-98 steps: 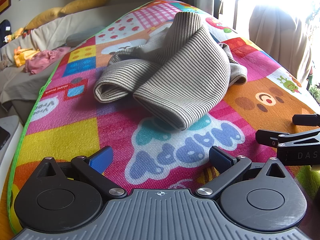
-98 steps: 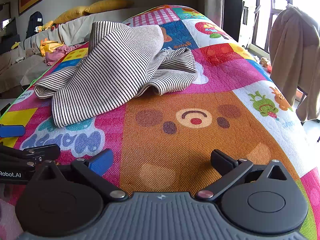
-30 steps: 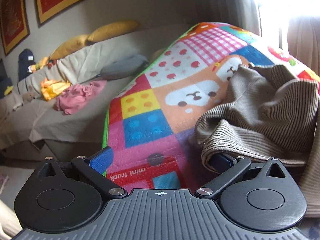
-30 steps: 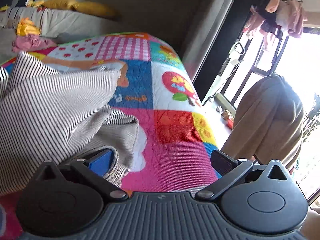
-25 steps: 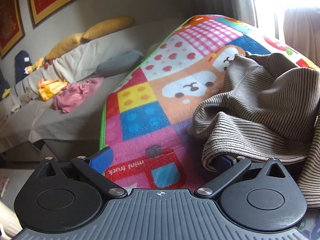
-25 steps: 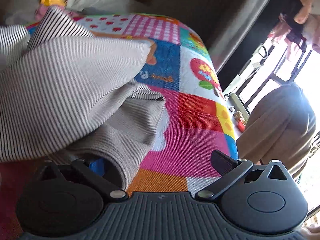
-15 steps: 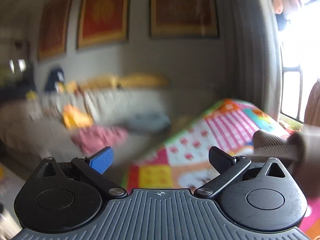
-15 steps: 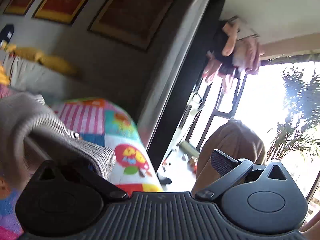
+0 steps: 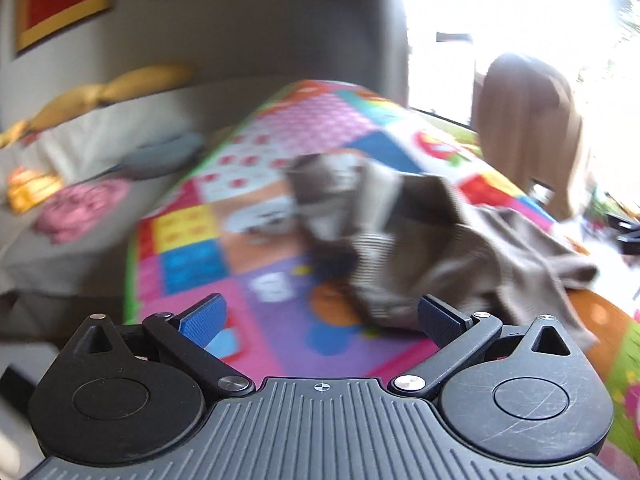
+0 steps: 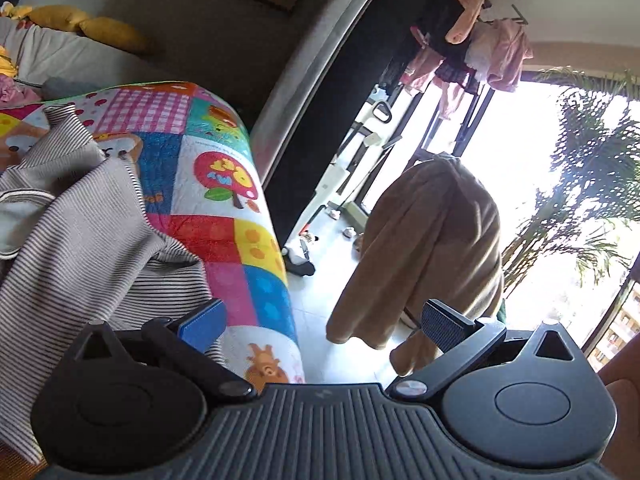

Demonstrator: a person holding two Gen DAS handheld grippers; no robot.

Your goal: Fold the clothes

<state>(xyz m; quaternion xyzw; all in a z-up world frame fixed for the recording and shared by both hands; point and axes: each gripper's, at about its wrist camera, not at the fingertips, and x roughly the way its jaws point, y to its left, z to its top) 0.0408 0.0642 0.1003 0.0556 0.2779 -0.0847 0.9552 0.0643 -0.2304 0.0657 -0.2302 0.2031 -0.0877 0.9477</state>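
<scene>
A grey striped garment [image 9: 432,240] lies crumpled on the colourful patchwork mat [image 9: 224,240]; the left wrist view is motion-blurred. My left gripper [image 9: 320,318] is open and empty, just short of the garment's near edge by its right finger. In the right wrist view the garment [image 10: 80,232] spreads over the mat [image 10: 224,184] at the left. My right gripper [image 10: 324,318] is open and empty, its left finger beside the garment's edge, pointing past the mat's side.
A sofa with yellow cushions [image 9: 120,88] and a pink cloth [image 9: 80,208] stands behind the mat. A chair draped in brown fabric [image 10: 432,248] stands by the bright window. Clothes hang on a rack [image 10: 472,48] above.
Both grippers had an edge of the garment over one finger and swung up with it. The garment has now dropped back onto the mat, more spread out, and both grippers are free.
</scene>
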